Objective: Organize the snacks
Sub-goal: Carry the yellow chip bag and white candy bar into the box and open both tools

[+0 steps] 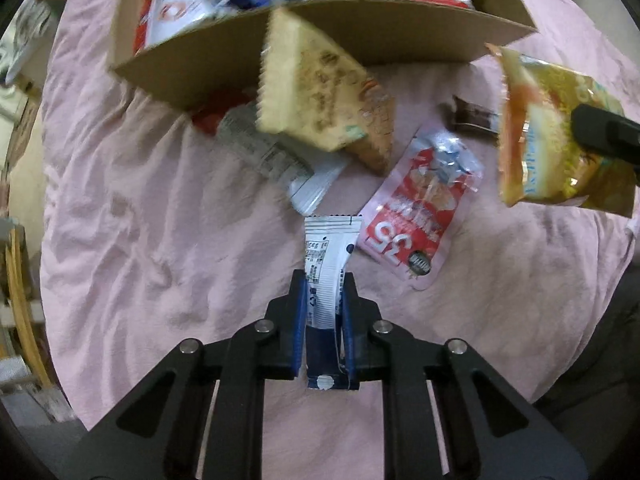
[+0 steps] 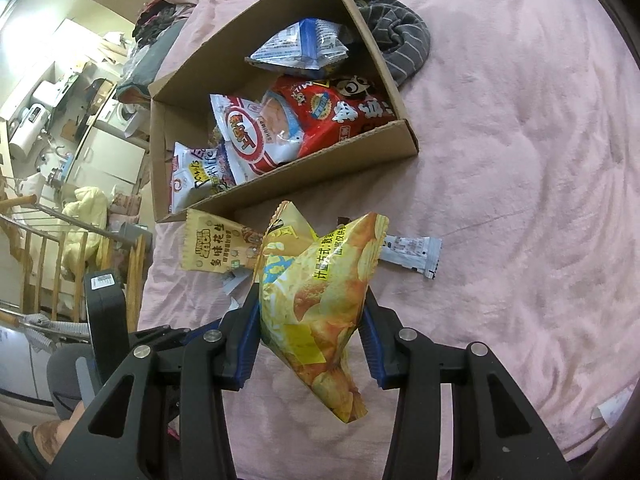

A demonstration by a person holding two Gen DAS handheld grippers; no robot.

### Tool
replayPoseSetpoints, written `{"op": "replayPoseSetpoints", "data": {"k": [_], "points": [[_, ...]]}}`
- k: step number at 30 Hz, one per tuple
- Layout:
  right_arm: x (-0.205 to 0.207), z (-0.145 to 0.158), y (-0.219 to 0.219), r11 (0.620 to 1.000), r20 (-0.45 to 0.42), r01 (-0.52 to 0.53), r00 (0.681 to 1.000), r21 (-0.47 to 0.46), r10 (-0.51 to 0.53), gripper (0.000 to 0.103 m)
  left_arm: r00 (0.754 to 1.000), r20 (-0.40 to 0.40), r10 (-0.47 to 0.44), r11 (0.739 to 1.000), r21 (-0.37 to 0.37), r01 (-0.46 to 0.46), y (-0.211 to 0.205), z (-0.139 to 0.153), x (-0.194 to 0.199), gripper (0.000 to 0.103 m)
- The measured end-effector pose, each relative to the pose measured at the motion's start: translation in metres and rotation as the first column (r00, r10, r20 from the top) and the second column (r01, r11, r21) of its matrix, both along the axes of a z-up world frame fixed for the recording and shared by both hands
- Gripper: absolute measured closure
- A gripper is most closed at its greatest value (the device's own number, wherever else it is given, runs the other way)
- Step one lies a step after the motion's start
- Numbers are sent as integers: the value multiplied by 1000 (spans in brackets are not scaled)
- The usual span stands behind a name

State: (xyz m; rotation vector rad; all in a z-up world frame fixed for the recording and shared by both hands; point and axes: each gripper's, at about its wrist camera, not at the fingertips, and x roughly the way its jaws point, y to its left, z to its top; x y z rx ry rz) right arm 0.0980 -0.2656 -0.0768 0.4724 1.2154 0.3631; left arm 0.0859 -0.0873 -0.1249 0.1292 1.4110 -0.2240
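Observation:
My left gripper [image 1: 324,280] points down at the pink bedspread [image 1: 140,240] and is shut on a white and blue snack packet [image 1: 326,252], whose far end sticks out ahead of the fingers. My right gripper [image 2: 312,290] is shut on a yellow crisp bag [image 2: 320,320], held above the bed; the same crisp bag [image 1: 552,140] hangs at the right in the left wrist view. The open cardboard box [image 2: 288,194] lies beyond both and holds several snack packs. A yellow peanut pack [image 2: 216,248] lies in front of the box wall.
On the bed near the box [image 1: 224,64] lie a red and pink packet [image 1: 416,216], a brown bar [image 1: 472,118] and a white labelled pack [image 1: 264,148]. A grey striped cloth [image 2: 400,36] sits behind the box. The bed edge and a wooden railing [image 2: 60,240] are at the left.

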Motion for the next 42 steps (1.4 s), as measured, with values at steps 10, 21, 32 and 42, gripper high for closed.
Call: {"op": "replayPoseSetpoints", "data": {"k": [10, 21, 32, 42], "points": [[3, -1, 2, 1000, -1, -2, 1000, -4, 2, 57, 998, 30, 50, 999, 18, -51, 24, 8, -1, 90], [1, 18, -2, 999, 74, 6, 997, 46, -9, 57, 974, 164, 155, 988, -1, -157, 57, 50, -9, 90], [0, 59, -14, 989, 239, 9, 970, 148, -44, 57, 920, 334, 207, 978, -43, -204, 77, 114, 6, 90], [28, 79, -19, 987, 315, 75, 942, 142, -117, 57, 887, 412, 209, 978, -65, -200, 76, 146, 39, 90]]}}
